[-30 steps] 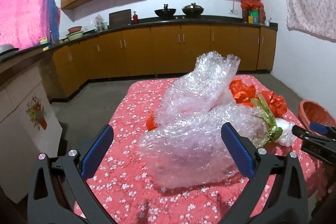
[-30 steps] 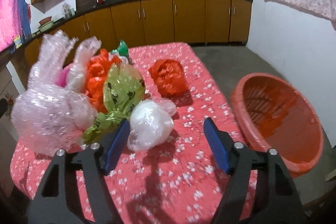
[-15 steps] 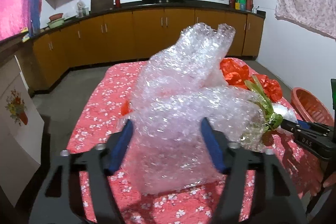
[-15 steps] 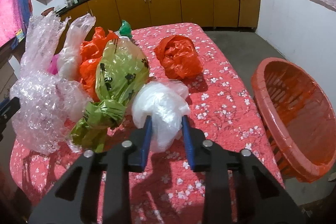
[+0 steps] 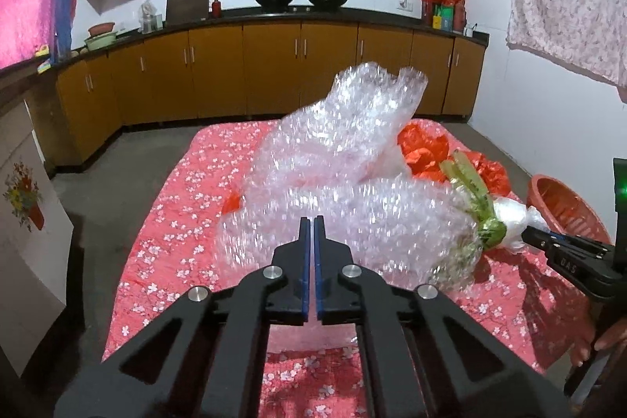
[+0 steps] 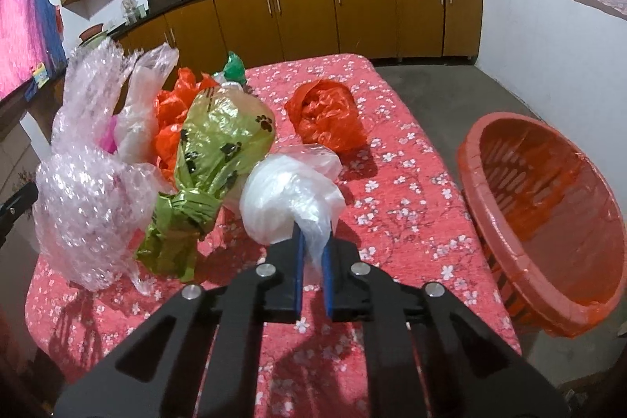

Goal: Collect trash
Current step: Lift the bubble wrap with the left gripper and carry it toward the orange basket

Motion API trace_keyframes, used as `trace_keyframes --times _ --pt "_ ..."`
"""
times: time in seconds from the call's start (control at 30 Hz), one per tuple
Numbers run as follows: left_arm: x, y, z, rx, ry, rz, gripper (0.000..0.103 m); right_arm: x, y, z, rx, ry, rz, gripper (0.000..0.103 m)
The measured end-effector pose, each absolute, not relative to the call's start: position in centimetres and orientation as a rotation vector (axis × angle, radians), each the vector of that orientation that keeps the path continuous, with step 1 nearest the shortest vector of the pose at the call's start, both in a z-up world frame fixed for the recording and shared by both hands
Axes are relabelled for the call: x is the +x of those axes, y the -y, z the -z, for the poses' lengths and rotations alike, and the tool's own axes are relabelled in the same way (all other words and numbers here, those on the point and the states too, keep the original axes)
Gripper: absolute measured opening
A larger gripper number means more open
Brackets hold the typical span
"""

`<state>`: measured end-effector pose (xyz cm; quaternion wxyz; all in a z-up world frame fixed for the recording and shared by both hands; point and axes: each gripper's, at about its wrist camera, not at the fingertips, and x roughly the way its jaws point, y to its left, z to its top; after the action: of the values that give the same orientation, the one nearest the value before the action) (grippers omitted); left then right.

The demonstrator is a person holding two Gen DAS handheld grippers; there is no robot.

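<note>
Bubble wrap (image 5: 352, 183) pinched by left tool (image 5: 311, 222) — white bag (image 6: 290, 198) by right tool (image 6: 311, 241).

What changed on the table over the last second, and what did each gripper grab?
Both grippers closed: the left gripper pinched the bubble wrap, the right gripper clamped the white plastic bag. The green paw-print bag, red bag and basket stayed put.
</note>
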<state>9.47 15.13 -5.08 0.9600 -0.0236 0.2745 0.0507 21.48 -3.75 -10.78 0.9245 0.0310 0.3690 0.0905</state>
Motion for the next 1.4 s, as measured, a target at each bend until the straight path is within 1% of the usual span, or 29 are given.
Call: trace_keyframes --times 0.23,0.33,0.4,0.43,0.47,0.53,0.57,0.73,0.8,0.83,0.87,0.9,0.93,0.97,1.07,1.4 --pt "8.6 -15.2 3.8 -0.053 -0.515 -0.113 0.0 20.5 4.7 10.1 0.069 -0.741 -0.159 0.009" --pt "8.8 -15.1 4.1 -0.039 -0.527 -0.102 0.0 20.1 5.2 10.2 0.076 -0.744 -0.151 0.009" --pt "9.0 -15.1 4.5 -0.04 -0.539 -0.101 0.002 19.8 5.4 10.3 0.076 -0.744 -0.149 0.009" --pt "9.1 -15.3 4.9 -0.047 -0.549 -0.092 0.013 19.7 5.5 10.3 0.075 -0.743 -0.147 0.009" --pt "9.2 -15.4 5.1 -0.049 -0.553 -0.098 0.042 19.5 5.6 10.3 0.074 -0.743 -0.146 0.009" --pt "9.3 -15.8 5.6 -0.051 -0.551 -0.139 0.074 19.6 5.7 10.3 0.073 -0.745 -0.144 0.009" --pt "9.5 -16.0 5.9 -0.053 -0.555 -0.143 0.074 19.6 5.7 10.3 0.073 -0.747 -0.143 0.009" --pt "11.2 -16.0 7.0 -0.062 -0.608 -0.124 0.074 19.9 5.6 10.5 0.075 -0.752 -0.144 0.009" --pt "11.7 -15.9 7.5 -0.069 -0.626 -0.101 0.054 19.9 5.5 10.6 0.072 -0.752 -0.145 0.009" --pt "11.8 -15.8 7.7 -0.073 -0.635 -0.089 0.035 19.9 5.5 10.6 0.071 -0.752 -0.145 0.009" --pt "11.8 -15.7 7.8 -0.077 -0.64 -0.078 0.025 19.9 5.5 10.6 0.072 -0.753 -0.145 0.009" --pt "11.8 -15.6 7.8 -0.08 -0.637 -0.07 0.021 20.0 5.6 10.6 0.073 -0.753 -0.144 0.009" --pt "11.7 -15.6 7.7 -0.077 -0.633 -0.066 0.014 20.0 5.6 10.6 0.075 -0.753 -0.143 0.009" --pt "11.6 -15.5 7.7 -0.072 -0.628 -0.068 0.009 20.0 5.6 10.6 0.076 -0.752 -0.142 0.009" --pt "11.0 -15.6 7.2 -0.075 -0.61 -0.069 0.004 19.9 5.7 10.4 0.077 -0.747 -0.142 0.009" --pt "9.0 -15.1 4.1 -0.087 -0.538 -0.057 0.004 18.7 6.2 9.2 0.08 -0.717 -0.144 0.009"
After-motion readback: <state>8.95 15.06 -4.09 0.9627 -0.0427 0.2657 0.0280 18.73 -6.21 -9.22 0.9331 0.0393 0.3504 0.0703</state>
